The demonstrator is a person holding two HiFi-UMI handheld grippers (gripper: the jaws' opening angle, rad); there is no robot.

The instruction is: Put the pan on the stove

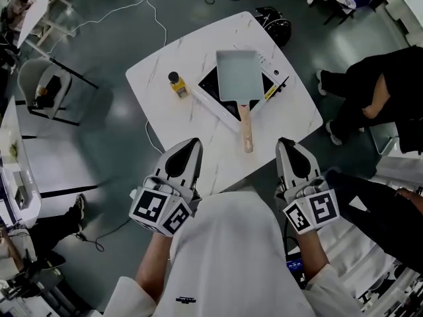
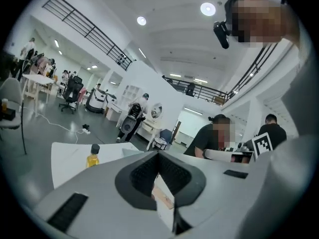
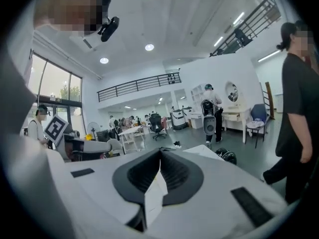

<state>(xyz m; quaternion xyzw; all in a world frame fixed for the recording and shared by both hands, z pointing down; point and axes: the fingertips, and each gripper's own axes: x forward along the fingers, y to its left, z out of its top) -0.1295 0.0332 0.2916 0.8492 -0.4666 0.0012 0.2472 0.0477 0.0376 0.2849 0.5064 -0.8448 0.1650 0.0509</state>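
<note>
A pale blue rectangular pan with a wooden handle rests on the flat black stove in the middle of the white table. My left gripper and right gripper are held up near my chest, over the table's near edge and well short of the pan. Both are shut with nothing between the jaws. In the left gripper view the left gripper points almost level across the room. The right gripper does the same in its own view.
A small yellow bottle with a black cap stands on the table left of the stove. A seated person's legs are close to the table's right side. Cables run over the grey floor. Chairs and desks stand at the left.
</note>
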